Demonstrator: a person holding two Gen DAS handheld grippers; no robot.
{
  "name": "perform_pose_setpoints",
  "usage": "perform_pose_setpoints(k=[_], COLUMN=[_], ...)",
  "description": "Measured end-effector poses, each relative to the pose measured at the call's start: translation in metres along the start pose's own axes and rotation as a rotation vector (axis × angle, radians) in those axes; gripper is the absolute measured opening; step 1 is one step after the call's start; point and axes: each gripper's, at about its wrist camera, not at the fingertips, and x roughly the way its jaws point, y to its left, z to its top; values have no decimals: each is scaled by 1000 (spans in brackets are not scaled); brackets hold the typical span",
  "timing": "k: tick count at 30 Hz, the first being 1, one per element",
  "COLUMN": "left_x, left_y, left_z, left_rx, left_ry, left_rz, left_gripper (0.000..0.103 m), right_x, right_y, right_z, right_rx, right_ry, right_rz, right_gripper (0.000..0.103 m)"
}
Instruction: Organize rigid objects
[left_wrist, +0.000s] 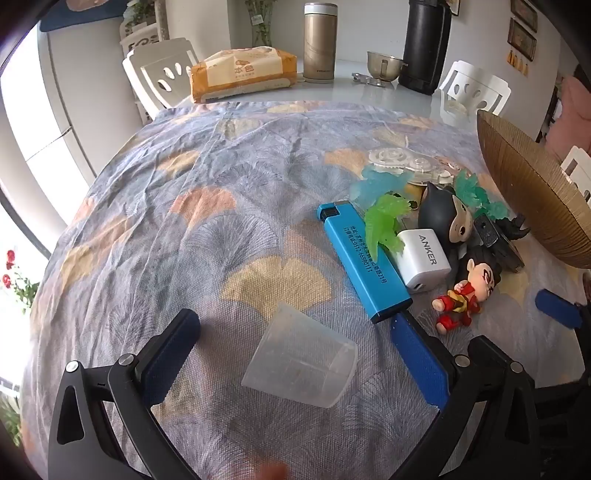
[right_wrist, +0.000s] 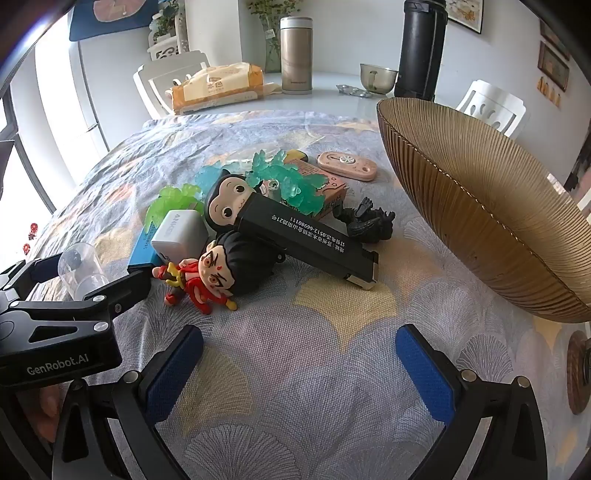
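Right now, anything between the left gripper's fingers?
Yes: in the left wrist view, the clear plastic cup lies on its side between the open left gripper fingers, untouched.

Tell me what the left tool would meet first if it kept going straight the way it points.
Most likely the clear plastic cup, lying on its side on the tablecloth between the open left tool's fingers. The blue lighter lies further off to the right, though depth is uncertain.

Left gripper (left_wrist: 295, 343) angled downward, jaws spread wide, right gripper (right_wrist: 299, 354) likewise (jaws wide, nothing between), side by side.
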Motion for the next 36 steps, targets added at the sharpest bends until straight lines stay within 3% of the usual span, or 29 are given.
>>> perform_pose_setpoints(k=[6,10,13,14,18,22,24,26,28,30,32,36], left_x=[-3,-4,-8,-14,-71,-127,-136,-135,-132,-129,-121,-99], left_y=[0,1,4,5,18,44,56,58,54,46,41,34], left_z=[0,-1,-3,-5,-15,-20,-24,-24,-28,-27,-29,-34], left_rx=[-45,-6,-3,-7,-9,-29,-41,-48,-14,13,-2,-20], left_ry=[39,70,89,65,-199,-440,-471,-482,-498,-514,-515,-486], left_rz=[21,-14,-16,-31,-34,-45,-51,-42,-30,-61,-109,-101], left_gripper=[103,103,102,102,102,103,103,103,103,103,103,103], right_x=[15,11,8,8,-9,-75,-95,-102,-94,-88,-85,-71], right_y=[5,10,20,20,17,26,29,29,34,40,41,41], right_z=[-1,-6,-8,-9,-18,-32,-37,-41,-39,-38,-35,-34], right_rx=[43,53,62,57,27,-42,-52,-46,-68,-92,-89,-54], right_ry=[4,81,47,50,-6,-311,-383,-407,-382,-374,-395,-367], right_rz=[-15,-48,-74,-71,-37,-89,-106,-68,-64,-112,-137,-150], right_gripper=[103,103,103,103,103,103,103,103,103,103,103,103])
